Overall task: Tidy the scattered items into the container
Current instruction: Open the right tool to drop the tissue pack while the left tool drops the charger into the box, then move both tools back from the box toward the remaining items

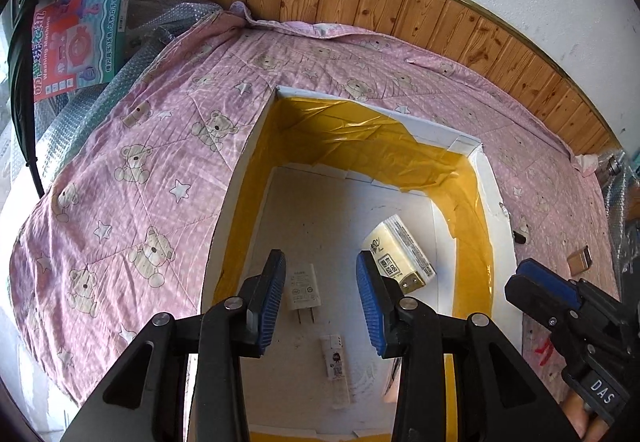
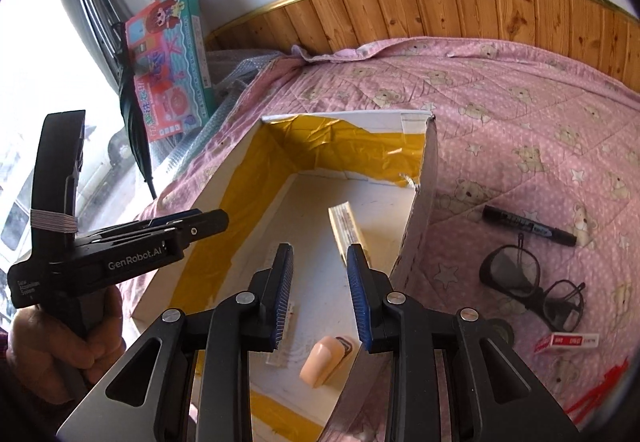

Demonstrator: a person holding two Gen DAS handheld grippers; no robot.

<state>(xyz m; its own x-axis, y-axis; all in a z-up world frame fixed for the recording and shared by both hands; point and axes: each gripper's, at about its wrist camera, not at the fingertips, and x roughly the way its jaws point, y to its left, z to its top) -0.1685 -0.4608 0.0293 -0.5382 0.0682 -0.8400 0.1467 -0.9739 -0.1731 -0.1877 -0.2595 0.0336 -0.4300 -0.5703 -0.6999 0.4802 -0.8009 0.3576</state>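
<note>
Both tongs hang released over the white box, empty. Left tongs sit above a white charger; a tissue pack lies at two o'clock, a small white stick below. Right tongs hover above a peach punch. On the bed at three o'clock: marker, glasses, red-white packet.
</note>
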